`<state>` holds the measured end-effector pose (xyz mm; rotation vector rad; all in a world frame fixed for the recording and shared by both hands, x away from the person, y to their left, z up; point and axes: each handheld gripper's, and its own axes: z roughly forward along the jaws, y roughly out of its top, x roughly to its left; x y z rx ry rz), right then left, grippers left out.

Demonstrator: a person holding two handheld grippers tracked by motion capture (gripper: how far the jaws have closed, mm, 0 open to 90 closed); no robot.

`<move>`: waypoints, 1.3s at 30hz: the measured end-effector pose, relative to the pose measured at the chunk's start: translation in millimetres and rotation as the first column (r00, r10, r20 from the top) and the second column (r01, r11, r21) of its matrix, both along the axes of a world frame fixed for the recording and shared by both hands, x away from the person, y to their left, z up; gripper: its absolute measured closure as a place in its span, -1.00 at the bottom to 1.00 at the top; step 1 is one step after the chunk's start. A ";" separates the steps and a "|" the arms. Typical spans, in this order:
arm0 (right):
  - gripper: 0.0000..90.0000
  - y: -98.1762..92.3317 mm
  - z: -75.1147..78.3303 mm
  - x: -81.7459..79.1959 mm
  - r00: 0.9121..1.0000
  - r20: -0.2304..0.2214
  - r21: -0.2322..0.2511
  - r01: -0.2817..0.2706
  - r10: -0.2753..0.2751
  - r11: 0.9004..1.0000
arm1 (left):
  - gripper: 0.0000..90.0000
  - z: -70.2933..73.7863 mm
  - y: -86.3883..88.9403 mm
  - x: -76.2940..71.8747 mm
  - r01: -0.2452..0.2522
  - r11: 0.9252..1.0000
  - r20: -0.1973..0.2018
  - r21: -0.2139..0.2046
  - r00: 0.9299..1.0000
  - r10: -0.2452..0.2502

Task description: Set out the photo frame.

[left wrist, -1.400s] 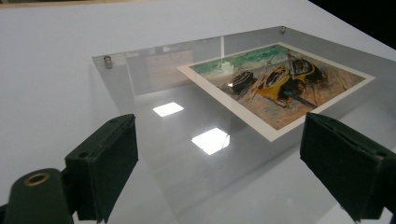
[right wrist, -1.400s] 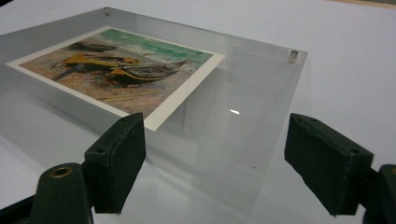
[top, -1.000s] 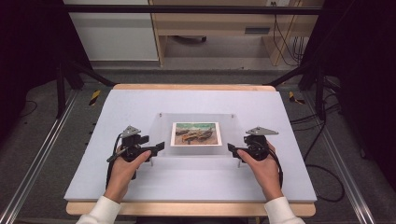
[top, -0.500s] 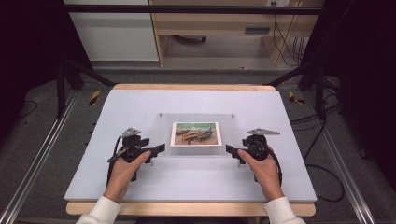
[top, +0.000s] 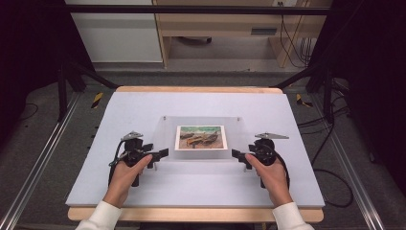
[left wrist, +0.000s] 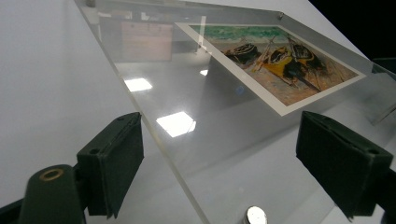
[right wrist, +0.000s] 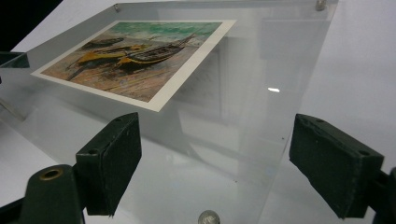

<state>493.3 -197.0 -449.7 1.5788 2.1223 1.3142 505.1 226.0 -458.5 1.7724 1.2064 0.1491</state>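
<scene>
Two grippers flank a clear acrylic frame on the pale blue table top [top: 119,182], which takes up most of the high view and lies with its long side running left to right. The acrylic frame [top: 165,139] sits at the middle of the table, a transparent rectangular sheet whose long axis also runs left to right, its far edge toward the back of the table and its near edge toward the person. Small metal standoffs mark its corners; one [left wrist: 256,215] shows at the near corner in the left gripper view and another [right wrist: 208,217] in the right gripper view.

Inside the sheet lies a picture [top: 200,137] of boats on a beach, landscape in format, its long axis parallel to the frame's and its green upper strip toward the far edge.

At the frame's left end the left gripper [top: 162,154], held in the person's left hand [top: 128,171], points rightward at the sheet; its jaws stand wide apart with the near left corner of the sheet between them, and the pads [left wrist: 114,161] do not press on it. At the right end the right gripper [top: 238,155], in the right hand [top: 272,176], points leftward; its jaws have just been opening and likewise straddle the near right corner, released, with the pads [right wrist: 112,161] clear of the acrylic.
</scene>
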 end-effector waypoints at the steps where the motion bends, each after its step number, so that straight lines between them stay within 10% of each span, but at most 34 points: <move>1: -0.62 -0.3 0.0 0.0 1.000 0.001 0.000 -0.003 0.003 1.000 | -0.68 -0.1 0.2 0.2 0.001 1.000 -0.001 0.000 1.000 -0.001; 8: -0.64 -1.5 -1.1 0.5 1.000 -0.018 0.021 -0.005 0.006 1.000 | -0.68 -4.0 0.8 1.3 0.028 0.998 -0.041 -0.061 0.999 -0.031; 39: -0.65 -3.5 -6.0 4.2 0.998 -0.053 0.079 -0.015 0.020 0.997 | -0.65 -4.3 1.5 4.3 0.031 0.998 -0.037 -0.056 0.999 -0.033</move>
